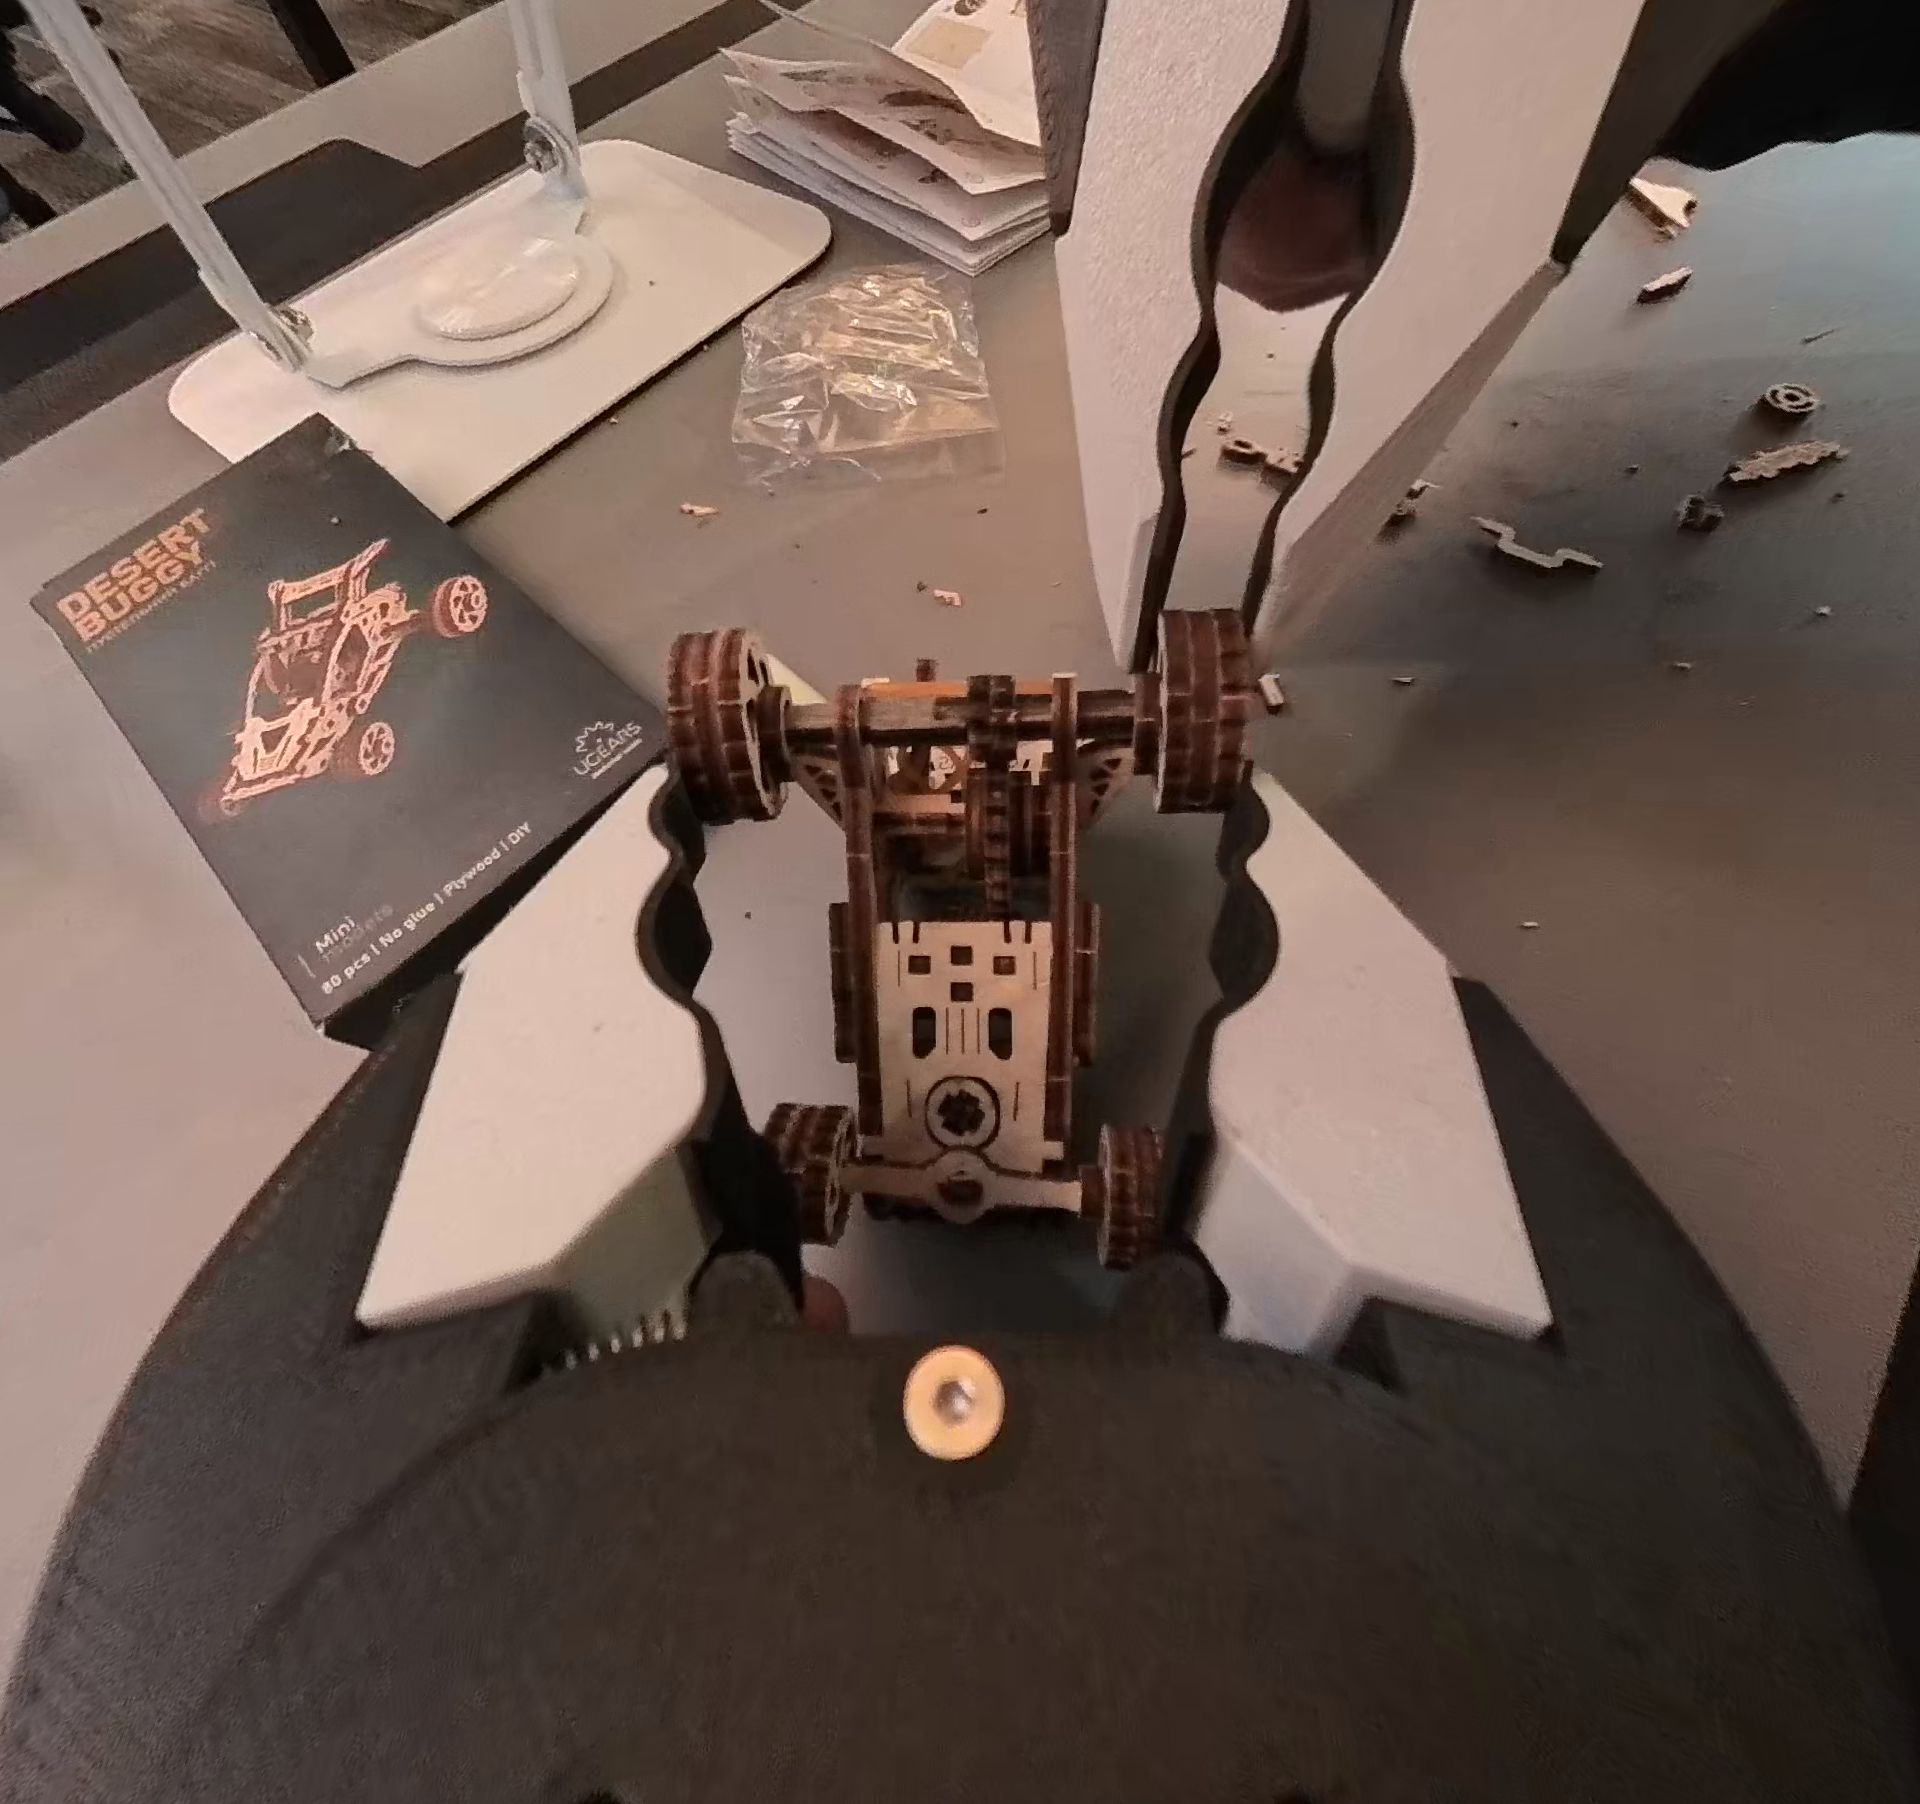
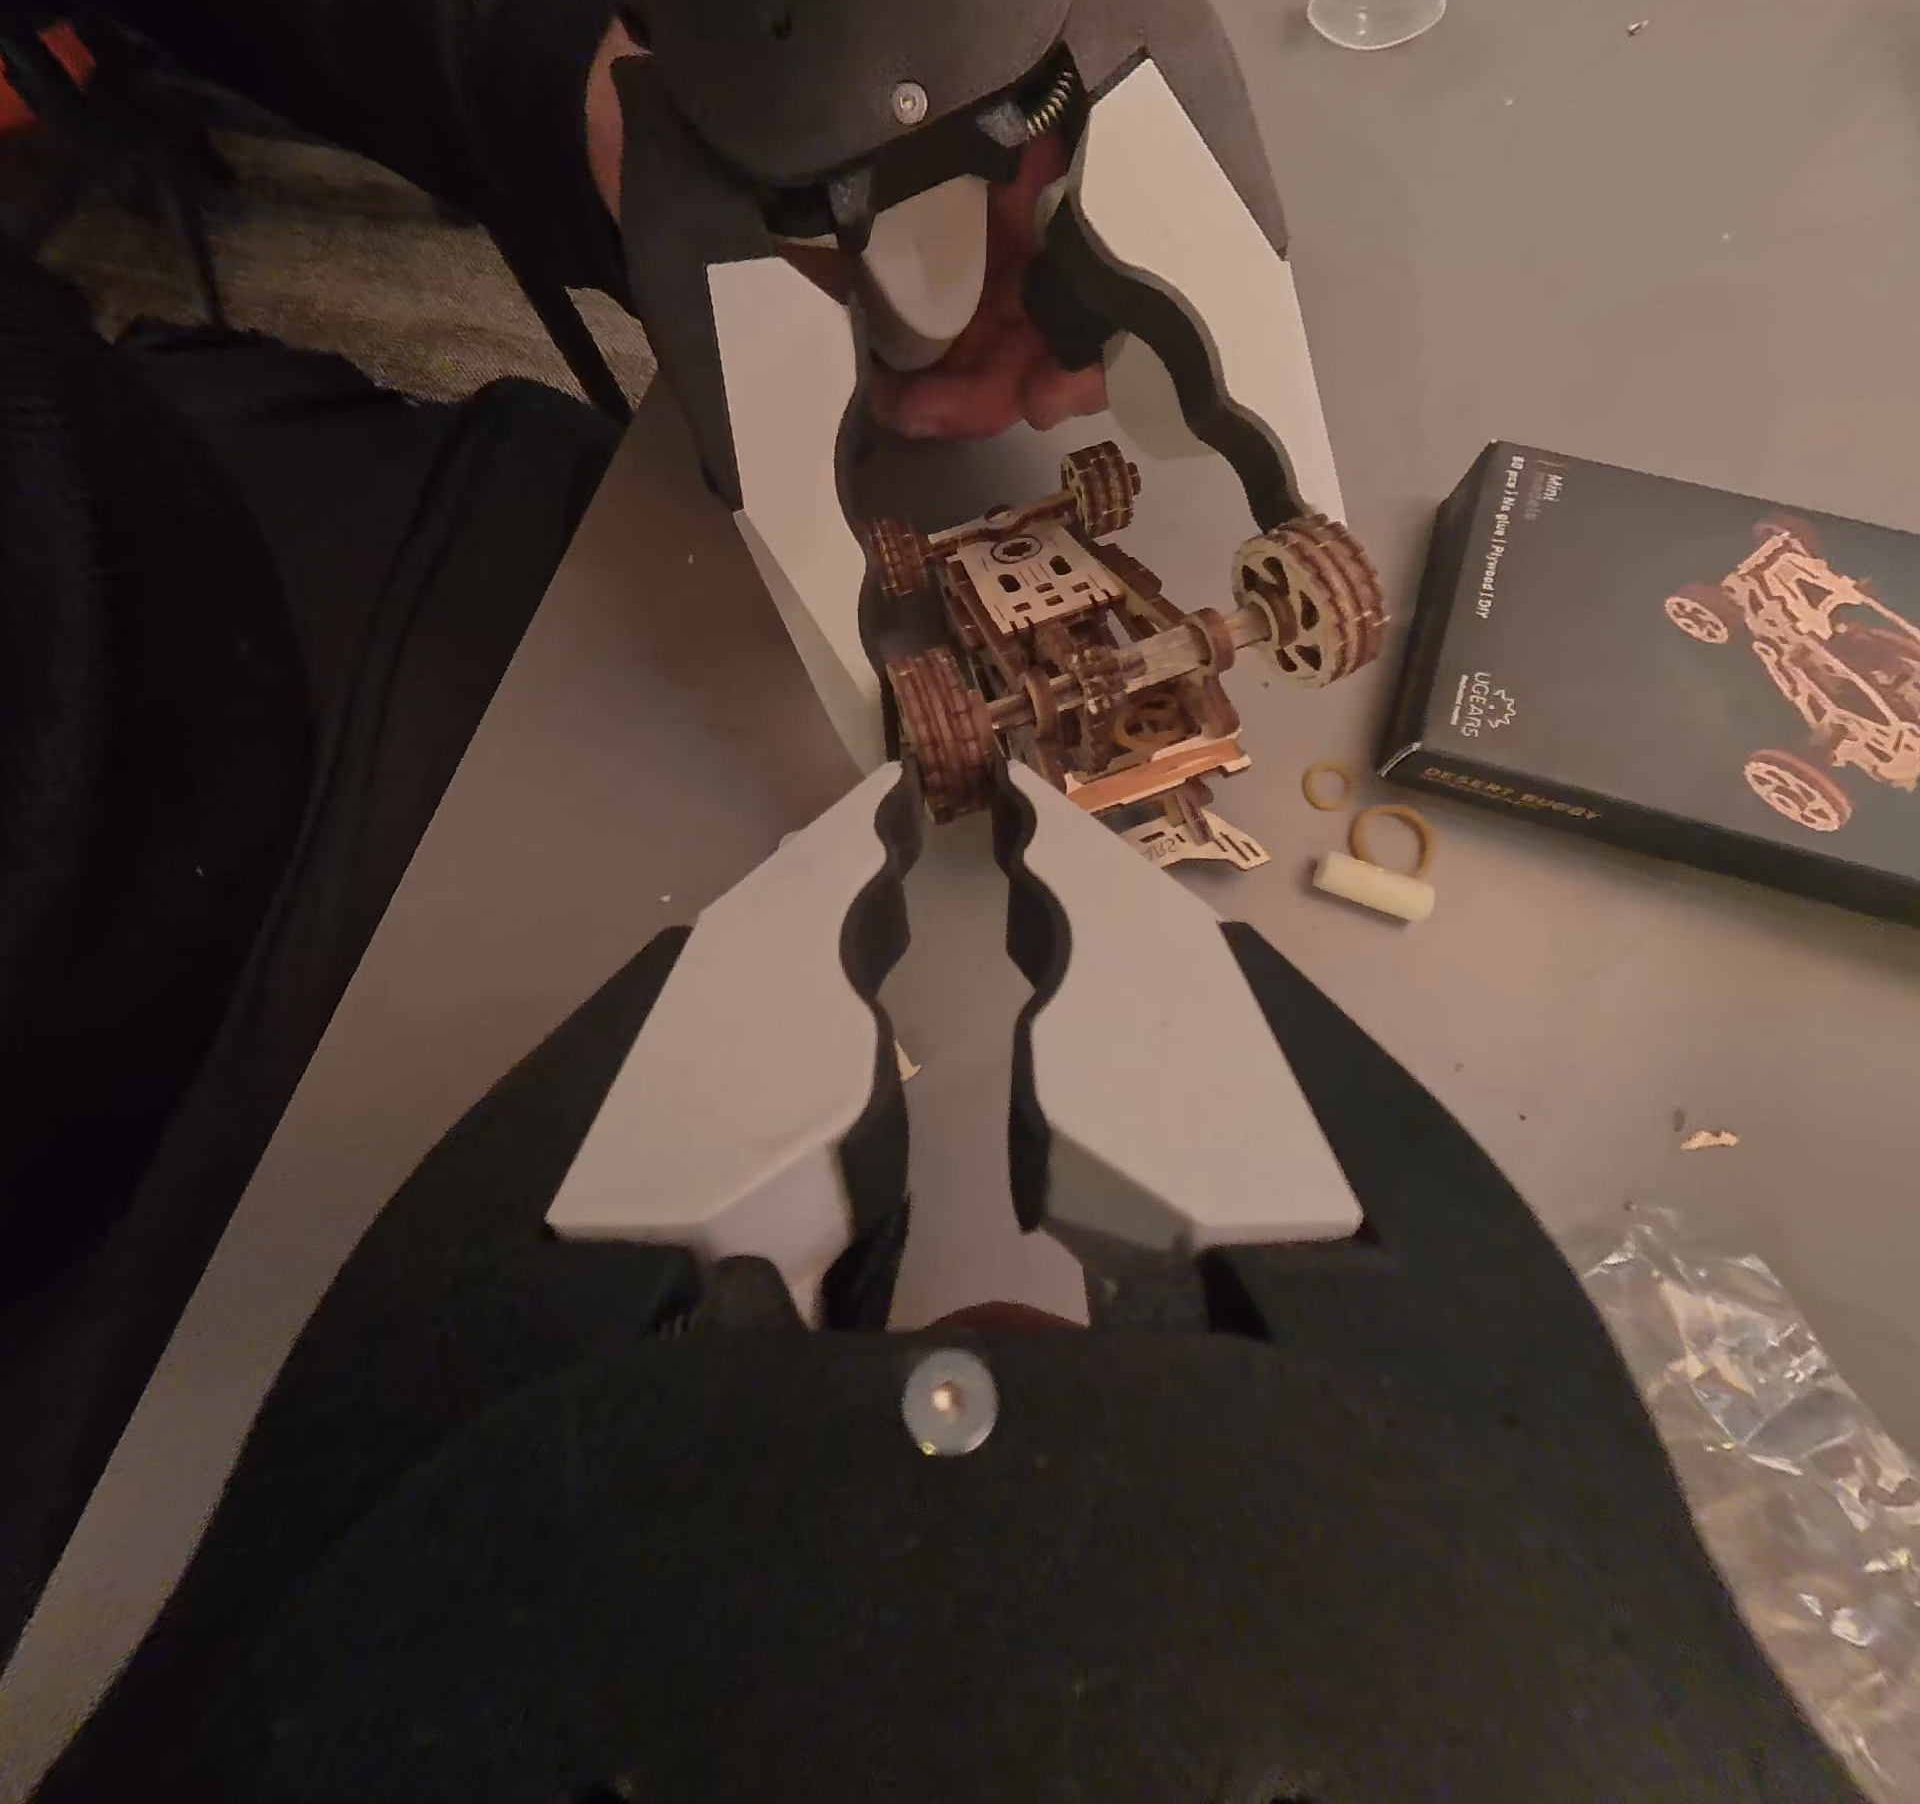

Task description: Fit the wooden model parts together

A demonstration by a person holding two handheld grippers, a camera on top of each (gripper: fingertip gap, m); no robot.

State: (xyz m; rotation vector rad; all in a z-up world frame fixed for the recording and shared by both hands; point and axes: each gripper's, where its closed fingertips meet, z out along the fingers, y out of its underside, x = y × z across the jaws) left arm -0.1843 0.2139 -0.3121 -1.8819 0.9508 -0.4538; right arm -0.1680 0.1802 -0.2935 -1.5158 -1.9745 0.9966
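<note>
Together, the left hand-held gripper [image 1: 961,923] cradles the wooden buggy [image 1: 966,933] (upside down), while the right hand-held gripper [image 2: 951,788] pinches its wheel [image 2: 943,741].

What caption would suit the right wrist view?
Right gripper pinches a rear wheel of the wooden buggy cradled by the left gripper.

— Holding what? Wooden buggy model [image 1: 961,933], belly up, between the left tool [image 1: 961,923] fingers.
— And opposite? Right tool [image 1: 1205,653] pinching the far right wheel [image 1: 1195,710]. Black box [image 1: 332,726] lying left on the bench [image 1: 1558,819].
</note>
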